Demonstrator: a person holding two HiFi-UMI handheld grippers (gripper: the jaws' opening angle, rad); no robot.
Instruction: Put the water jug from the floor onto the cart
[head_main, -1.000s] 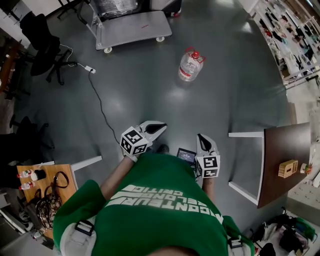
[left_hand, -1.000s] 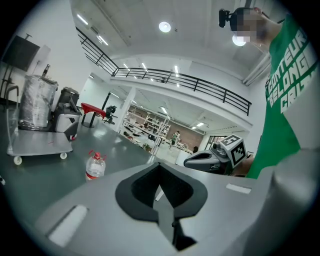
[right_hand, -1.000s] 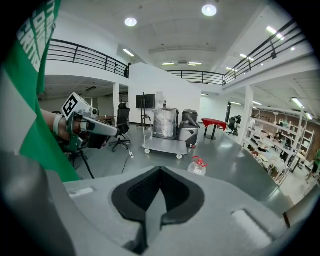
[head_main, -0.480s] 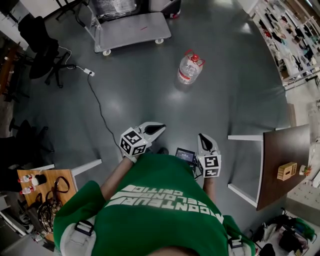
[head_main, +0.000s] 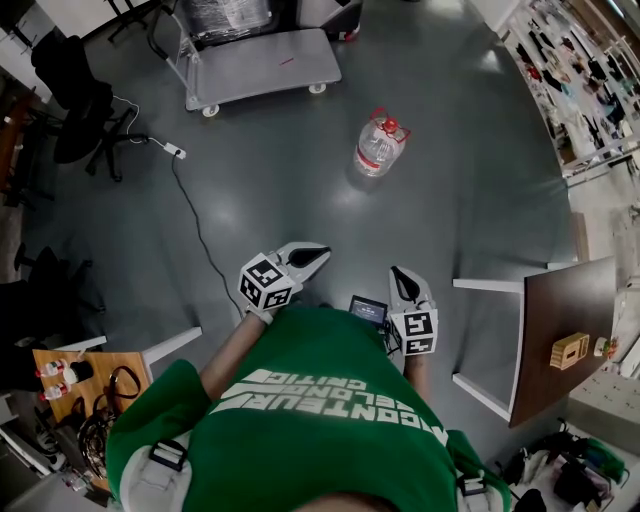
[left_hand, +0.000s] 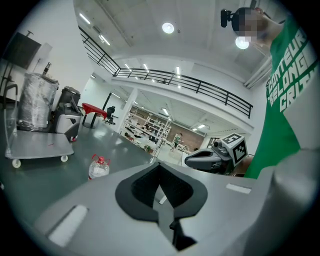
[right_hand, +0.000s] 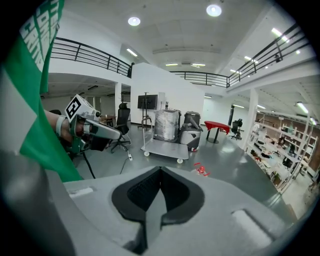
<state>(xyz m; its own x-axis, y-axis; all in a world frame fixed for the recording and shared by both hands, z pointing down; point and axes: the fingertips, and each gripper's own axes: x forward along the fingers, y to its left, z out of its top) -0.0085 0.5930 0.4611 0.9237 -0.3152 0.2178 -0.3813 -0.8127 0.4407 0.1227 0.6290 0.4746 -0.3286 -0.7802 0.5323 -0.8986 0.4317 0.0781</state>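
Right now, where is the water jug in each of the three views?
Head view: water jug, upper centre-right, on the floor.
Left gripper view: water jug, left of centre.
Right gripper view: only the water jug's red top, right of centre.
Shared landmark: the cart.

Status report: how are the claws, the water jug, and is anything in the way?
Left claw and right claw shut, empty. Water jug upright on floor, ahead, not reached. Cable off to left, not in path.
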